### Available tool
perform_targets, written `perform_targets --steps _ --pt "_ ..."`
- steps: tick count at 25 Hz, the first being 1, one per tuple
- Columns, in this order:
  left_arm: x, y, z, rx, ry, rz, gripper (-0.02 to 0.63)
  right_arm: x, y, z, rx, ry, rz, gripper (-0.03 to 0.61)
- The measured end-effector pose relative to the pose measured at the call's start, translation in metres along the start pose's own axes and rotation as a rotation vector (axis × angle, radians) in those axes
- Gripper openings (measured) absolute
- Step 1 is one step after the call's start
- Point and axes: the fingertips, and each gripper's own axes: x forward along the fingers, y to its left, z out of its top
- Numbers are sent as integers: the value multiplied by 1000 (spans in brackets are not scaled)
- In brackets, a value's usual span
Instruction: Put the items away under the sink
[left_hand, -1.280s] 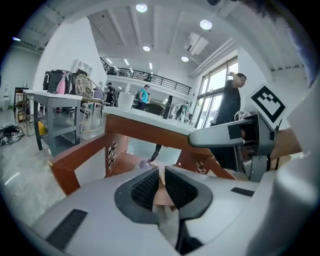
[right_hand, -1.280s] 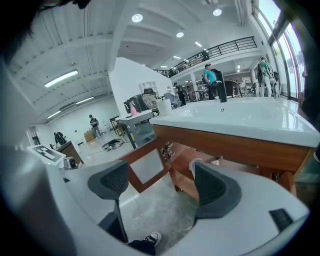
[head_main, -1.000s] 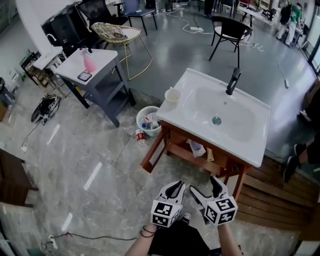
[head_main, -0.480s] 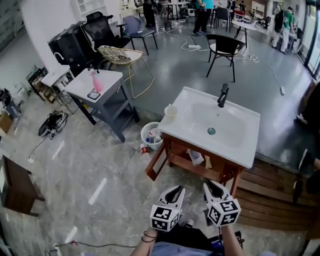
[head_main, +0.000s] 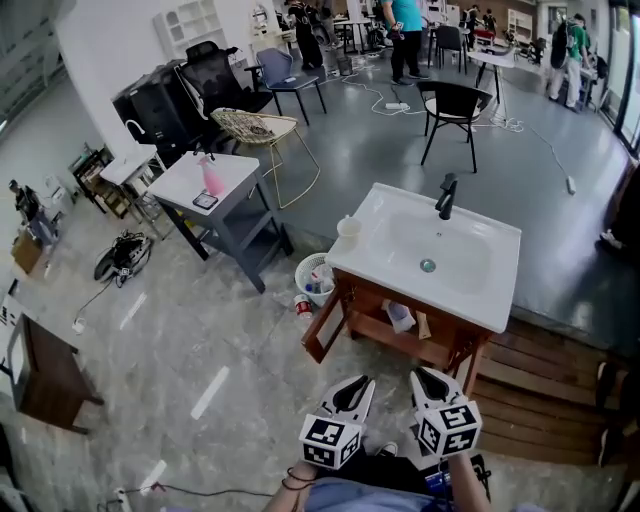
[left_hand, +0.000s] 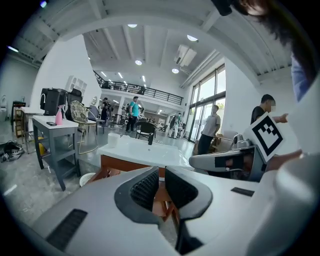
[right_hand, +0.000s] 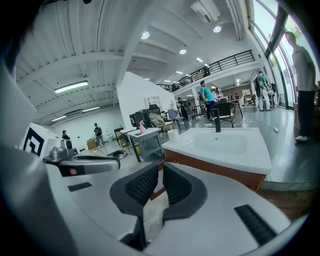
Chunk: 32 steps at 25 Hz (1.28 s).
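Note:
The white sink (head_main: 470, 290) rests on a wooden cabinet (head_main: 345, 322) whose open shelf holds a white pouch (head_main: 398, 316) and a small brown item (head_main: 424, 325). A white cup (head_main: 348, 228) stands on the sink's left corner, and a black faucet (head_main: 446, 195) rises at its back. My left gripper (head_main: 357, 387) and right gripper (head_main: 427, 381) hover side by side over the floor in front of the cabinet, well short of it. Both are shut with nothing between the pads. The left gripper (left_hand: 161, 181) and right gripper (right_hand: 160, 176) point toward the sink (left_hand: 145, 151) (right_hand: 225, 145).
A white basket (head_main: 318, 277) with bottles and a red can (head_main: 303, 304) sit on the floor left of the cabinet. A grey table (head_main: 190, 186) holds a pink spray bottle (head_main: 211, 177). Wooden decking (head_main: 540, 400) lies to the right. Chairs and people stand far back.
The head view has pulled back and tilted up, so the sink looks smaller and more of the room shows. Both grippers stay low in front, still shut.

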Motion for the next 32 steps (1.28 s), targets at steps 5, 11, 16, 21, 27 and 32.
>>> perform_targets --steps 5,11,16,21,27,32 --pt "-16 -1 -1 13 8 5 43 -9 21 -9 -45 26 21 44" --pt "-39 -1 -2 29 12 -2 43 -16 46 -14 -51 24 39 44" --pt "-78 3 -8 32 7 -8 43 -22 82 -25 -64 31 37 44" --pt "-123 6 -21 39 2 -16 43 -39 127 -37 -64 21 34 44" --pt "-172 -3 -30 54 -5 -47 43 -72 175 -49 -64 -6 14 43" --pt "-206 -14 -38 80 -19 -80 43 -98 203 -59 -65 -34 -17 43"
